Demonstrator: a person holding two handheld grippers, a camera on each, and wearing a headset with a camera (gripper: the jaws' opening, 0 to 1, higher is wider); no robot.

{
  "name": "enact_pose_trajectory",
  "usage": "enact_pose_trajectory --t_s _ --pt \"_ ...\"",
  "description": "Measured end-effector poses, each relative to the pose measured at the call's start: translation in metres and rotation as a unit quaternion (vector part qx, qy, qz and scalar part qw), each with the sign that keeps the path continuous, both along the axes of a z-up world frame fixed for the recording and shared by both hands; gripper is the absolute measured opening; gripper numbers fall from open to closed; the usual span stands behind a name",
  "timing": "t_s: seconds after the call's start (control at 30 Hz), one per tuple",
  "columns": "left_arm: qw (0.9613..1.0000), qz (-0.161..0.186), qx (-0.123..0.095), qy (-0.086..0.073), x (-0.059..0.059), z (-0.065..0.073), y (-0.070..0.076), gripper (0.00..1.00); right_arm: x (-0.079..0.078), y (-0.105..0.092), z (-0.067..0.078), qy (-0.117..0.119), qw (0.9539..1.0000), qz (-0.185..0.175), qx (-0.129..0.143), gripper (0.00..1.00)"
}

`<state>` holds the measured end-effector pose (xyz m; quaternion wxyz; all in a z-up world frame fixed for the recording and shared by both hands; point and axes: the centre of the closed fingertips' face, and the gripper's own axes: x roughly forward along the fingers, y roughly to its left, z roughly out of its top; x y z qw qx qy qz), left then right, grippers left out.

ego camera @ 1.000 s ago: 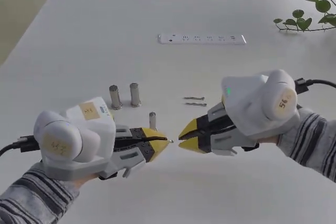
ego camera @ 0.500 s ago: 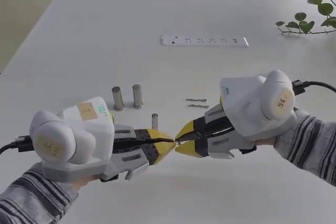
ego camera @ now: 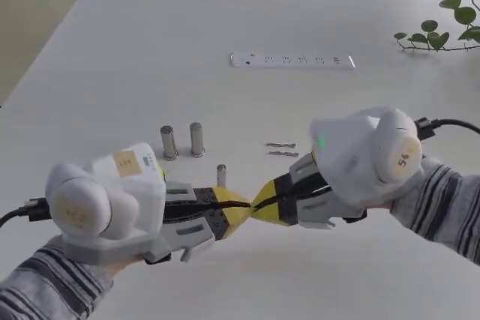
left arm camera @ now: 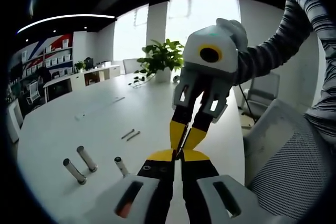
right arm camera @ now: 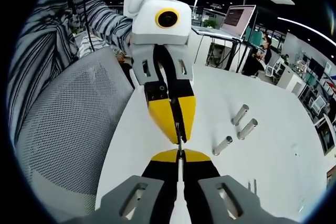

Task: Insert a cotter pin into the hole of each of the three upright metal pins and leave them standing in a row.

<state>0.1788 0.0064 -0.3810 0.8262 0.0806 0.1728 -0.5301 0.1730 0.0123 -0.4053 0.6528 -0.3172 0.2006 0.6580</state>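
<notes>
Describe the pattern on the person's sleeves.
The sleeves are grey with dark stripes, clearest in the head view.

Sticker on right gripper [ego camera: 259,204]: roughly "56"

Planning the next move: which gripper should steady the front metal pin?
Left, probably. The left gripper lies right beside the front metal pin; the right gripper meets it at the cotter pin, from the far side.
</notes>
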Motion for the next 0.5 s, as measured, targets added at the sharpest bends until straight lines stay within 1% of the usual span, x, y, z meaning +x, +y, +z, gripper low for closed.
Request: enact_pose_trajectory --t_s 0.07,0.13,0.23,0.33,0.37,0.4,0.43,0.47,0.5 --pt "1.0000 0.005 0.001 -0.001 0.002 -0.001 0.001 0.02 0.002 0.000 -0.001 -0.003 1.0000 -0.003 -0.003 0.00" --pt "0.9998 0.014 0.011 -0.006 0.005 -0.005 0.003 0.05 0.004 0.000 -0.001 -0.005 1.0000 -0.006 -0.004 0.00" --pt "0.9995 0.027 0.015 -0.007 0.009 -0.008 0.007 0.15 0.011 -0.001 -0.002 -0.013 0.9998 -0.012 -0.010 0.00" --pt "0.9984 0.050 0.026 -0.009 0.016 -0.013 0.015 0.23 0.023 -0.006 -0.008 -0.032 0.9985 -0.027 -0.034 0.00" --pt "0.9980 0.055 0.028 -0.011 0.017 -0.014 0.016 0.23 0.025 -0.007 -0.010 -0.034 0.9983 -0.028 -0.038 0.00" --pt "0.9974 0.067 0.024 -0.011 0.021 -0.014 0.019 0.23 0.029 -0.008 -0.011 -0.039 0.9978 -0.032 -0.042 0.00" --pt "0.9970 0.075 0.019 -0.010 0.023 -0.014 0.021 0.22 0.034 -0.010 -0.013 -0.050 0.9966 -0.037 -0.055 0.00" --pt "0.9964 0.082 0.018 -0.010 0.025 -0.015 0.023 0.22 0.036 -0.011 -0.015 -0.053 0.9961 -0.037 -0.060 0.00" --pt "0.9955 0.091 0.019 -0.015 0.028 -0.016 0.025 0.23 0.038 -0.010 -0.016 -0.054 0.9958 -0.040 -0.062 0.00"
